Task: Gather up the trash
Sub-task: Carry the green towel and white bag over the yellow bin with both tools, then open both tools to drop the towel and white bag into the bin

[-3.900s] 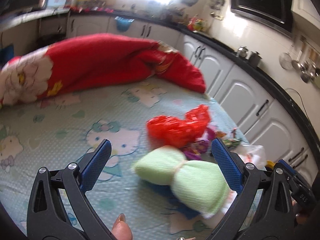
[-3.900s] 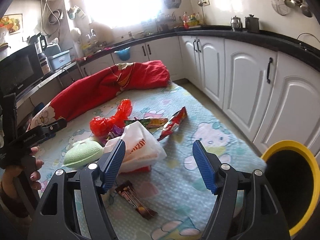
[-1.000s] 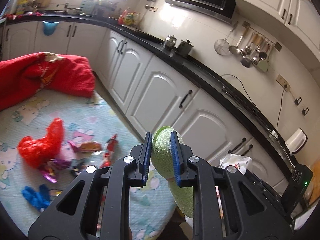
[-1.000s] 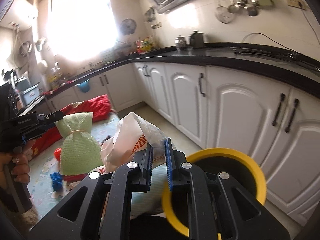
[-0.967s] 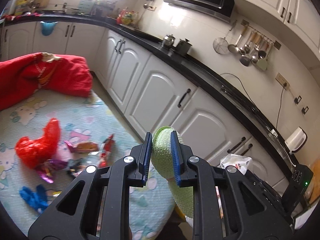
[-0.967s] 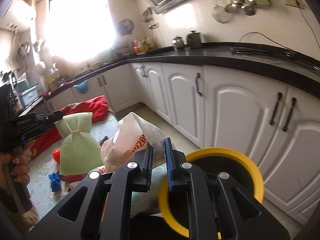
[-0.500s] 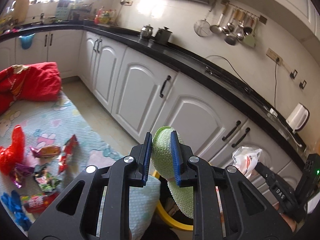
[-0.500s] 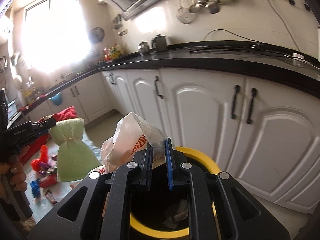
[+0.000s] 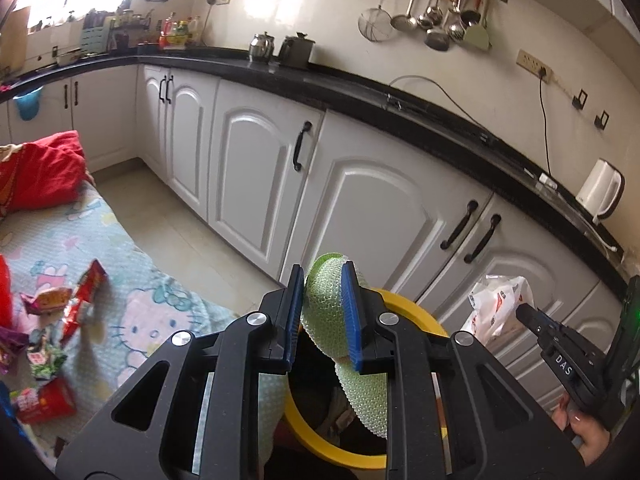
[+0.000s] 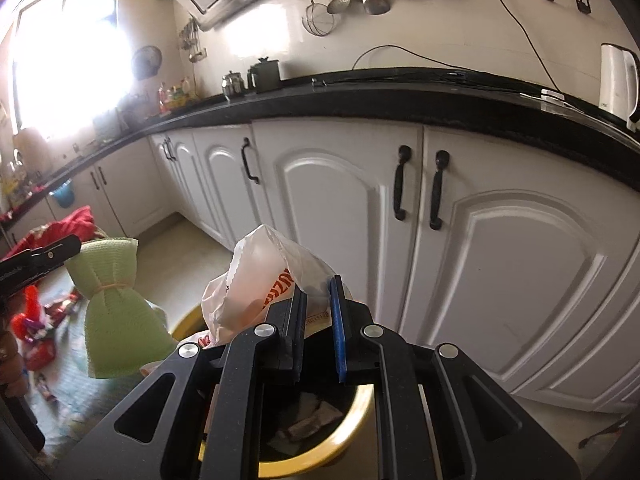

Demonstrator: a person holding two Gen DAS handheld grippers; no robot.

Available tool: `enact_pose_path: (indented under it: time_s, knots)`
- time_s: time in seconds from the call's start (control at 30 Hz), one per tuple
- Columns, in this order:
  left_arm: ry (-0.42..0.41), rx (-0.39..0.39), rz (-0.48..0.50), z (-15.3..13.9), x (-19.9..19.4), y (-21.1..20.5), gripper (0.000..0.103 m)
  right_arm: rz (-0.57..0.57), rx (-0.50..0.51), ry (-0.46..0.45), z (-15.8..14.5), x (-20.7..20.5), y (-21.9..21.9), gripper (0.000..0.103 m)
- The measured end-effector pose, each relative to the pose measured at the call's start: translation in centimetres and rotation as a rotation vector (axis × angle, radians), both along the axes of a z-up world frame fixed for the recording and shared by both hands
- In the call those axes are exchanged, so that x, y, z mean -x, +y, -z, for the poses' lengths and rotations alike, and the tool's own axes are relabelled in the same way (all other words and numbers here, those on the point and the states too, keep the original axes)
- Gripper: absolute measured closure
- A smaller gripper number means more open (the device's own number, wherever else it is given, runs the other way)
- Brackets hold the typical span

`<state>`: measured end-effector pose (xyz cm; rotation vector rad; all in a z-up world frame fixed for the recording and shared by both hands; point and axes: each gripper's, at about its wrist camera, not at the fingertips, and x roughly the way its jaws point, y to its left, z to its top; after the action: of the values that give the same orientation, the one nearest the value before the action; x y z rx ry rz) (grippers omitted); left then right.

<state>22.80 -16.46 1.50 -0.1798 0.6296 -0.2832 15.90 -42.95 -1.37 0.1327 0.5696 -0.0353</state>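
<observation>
Both hands are right over the bin (image 9: 404, 298) here, the black one with the yellow rim, parked on the floor in front of the white cabinets (image 9: 372, 204). The left hand-held gripper (image 9: 322, 316) has its blue jaws nearly closed, clamped on the green cloth bundle (image 9: 324, 300), which is tied in the middle and dangles over the bin's rim. From the right wrist view the same bundle (image 10: 114, 304) hangs just left of the bin (image 10: 356, 412).

The right hand-held gripper (image 10: 318, 322) is also nearly closed, pinching a crumpled white plastic bag (image 10: 256, 284) with orange print, held up above the bin opening. Some scraps already sit at the bottom of the bin.

Off to the left, the mattress with the cartoon cat sheet (image 9: 132, 308) still has wrappers (image 9: 68, 300) scattered on it, plus a red blanket (image 9: 36, 172) at the far end. A kettle (image 9: 600, 190) sits on the black bench (image 9: 400, 104).
</observation>
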Motion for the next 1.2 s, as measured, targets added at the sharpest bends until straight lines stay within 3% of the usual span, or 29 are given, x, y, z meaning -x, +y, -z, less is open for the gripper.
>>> enact_pose_path:
  time_s: [0.3, 0.6, 0.9, 1.07, 1.13, 1.2]
  knots:
    - [0.046, -0.015, 0.012, 2.8, -0.6, -1.2, 0.089, 0.021, 0.069, 0.031, 2.1, -0.9, 0.2, 0.091]
    - [0.077, -0.003, -0.005, 4.5, -0.9, -0.7, 0.085, 0.019, 0.043, 0.073, 3.7, -1.6, 0.4, 0.086]
    - [0.106, 0.012, -0.058, 5.0, -0.9, 1.8, 0.05, 0.01, 0.017, 0.086, 4.3, -1.6, 0.6, 0.062]
    - [0.115, 0.025, -0.081, 4.7, -0.5, 3.4, 0.019, 0.001, -0.007, 0.071, 3.8, -1.2, 1.0, 0.053]
    - [0.107, 0.023, -0.086, 4.5, -0.2, 3.9, 0.018, -0.012, -0.024, 0.061, 3.5, -1.0, 1.3, 0.049]
    - [0.091, 0.01, -0.095, 4.1, 0.2, 4.4, 0.01, -0.026, -0.038, 0.053, 3.1, -0.9, 1.7, 0.048]
